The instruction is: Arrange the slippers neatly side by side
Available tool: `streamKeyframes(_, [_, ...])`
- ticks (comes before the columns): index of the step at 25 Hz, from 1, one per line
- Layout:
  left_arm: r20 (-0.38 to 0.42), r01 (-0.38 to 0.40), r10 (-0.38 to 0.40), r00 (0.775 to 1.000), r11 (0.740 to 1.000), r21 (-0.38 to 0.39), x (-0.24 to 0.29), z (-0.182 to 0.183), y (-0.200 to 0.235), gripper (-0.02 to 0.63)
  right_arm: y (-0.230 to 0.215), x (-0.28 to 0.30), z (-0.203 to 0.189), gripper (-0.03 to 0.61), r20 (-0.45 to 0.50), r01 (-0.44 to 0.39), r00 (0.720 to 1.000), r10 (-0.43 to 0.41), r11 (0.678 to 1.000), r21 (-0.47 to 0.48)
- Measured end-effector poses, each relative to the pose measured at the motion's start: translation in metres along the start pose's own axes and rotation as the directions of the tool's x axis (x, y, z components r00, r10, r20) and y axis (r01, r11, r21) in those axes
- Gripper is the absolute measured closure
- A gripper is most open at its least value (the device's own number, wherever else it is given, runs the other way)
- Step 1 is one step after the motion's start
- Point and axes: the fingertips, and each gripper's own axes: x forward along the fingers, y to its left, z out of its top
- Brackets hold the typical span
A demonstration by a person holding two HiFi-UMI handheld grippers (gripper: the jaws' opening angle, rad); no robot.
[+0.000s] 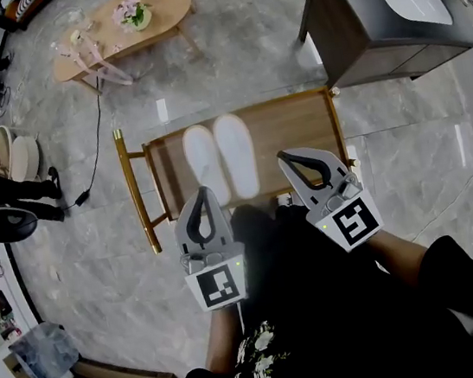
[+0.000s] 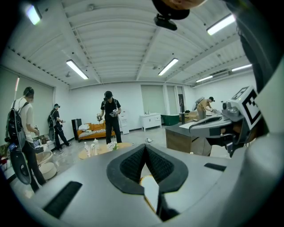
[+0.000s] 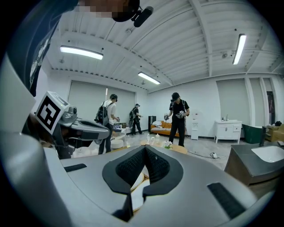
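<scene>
In your head view, the white slippers (image 1: pixel 233 154) lie side by side on the wooden rack (image 1: pixel 296 114), just beyond your left gripper (image 1: pixel 205 192) and right gripper (image 1: pixel 284 159). Your left gripper view shows jaws pressed together, empty. Your right gripper view shows the same.

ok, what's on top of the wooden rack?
Two white slippers lie side by side on the wooden rack. Its near edge is hidden behind the left gripper, the right gripper and the person's clothing.

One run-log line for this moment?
slippers: side by side on wooden rack | left claw: shut, empty | right claw: shut, empty | task: looks done
</scene>
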Motion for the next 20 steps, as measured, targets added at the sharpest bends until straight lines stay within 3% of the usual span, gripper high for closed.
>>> streamKeyframes(20, [-0.075,0.032,-0.031,0.997,0.999,0.011,0.002,-0.016,-0.016,0.611,0.002,0.002,-0.02,0.58,-0.027,-0.028,0.999,0.029,0.999,0.029])
